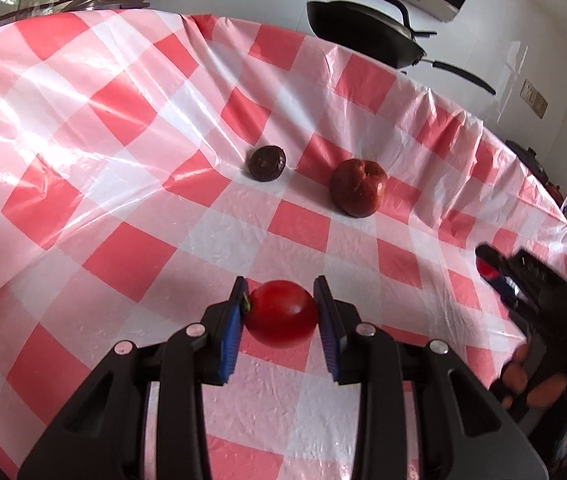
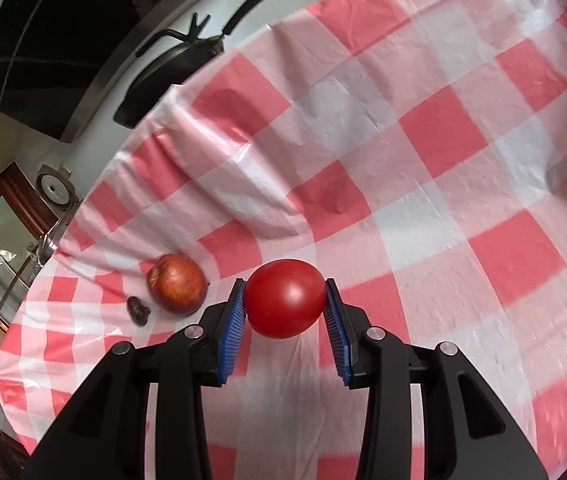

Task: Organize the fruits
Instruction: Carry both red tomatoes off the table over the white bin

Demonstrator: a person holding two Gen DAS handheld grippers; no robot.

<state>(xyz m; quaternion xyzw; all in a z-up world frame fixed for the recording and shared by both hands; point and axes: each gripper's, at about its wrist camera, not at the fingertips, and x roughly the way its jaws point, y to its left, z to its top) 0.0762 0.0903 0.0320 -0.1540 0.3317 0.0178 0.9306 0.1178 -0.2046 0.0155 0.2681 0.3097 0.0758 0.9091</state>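
Tomatoes, two: one pinched between the blue pads of my left gripper (image 1: pixel 281 312), one clamped likewise in my right gripper (image 2: pixel 285 300), both held clear above the checked cloth (image 1: pixel 123 120), I judge for carrying to the group. Fruit already set down: apple (image 1: pixel 358 188) and a dark wrinkled fruit (image 1: pixel 267 163), near each other mid-cloth, probably the gathering spot. Pan (image 1: pixel 367 32) sits beyond the edge.

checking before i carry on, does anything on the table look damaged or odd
The reddish-brown fruit looks dented and puckered on top, and the small dark fruit beside it looks shrivelled. The tablecloth is wrinkled. Both held tomatoes look sound.
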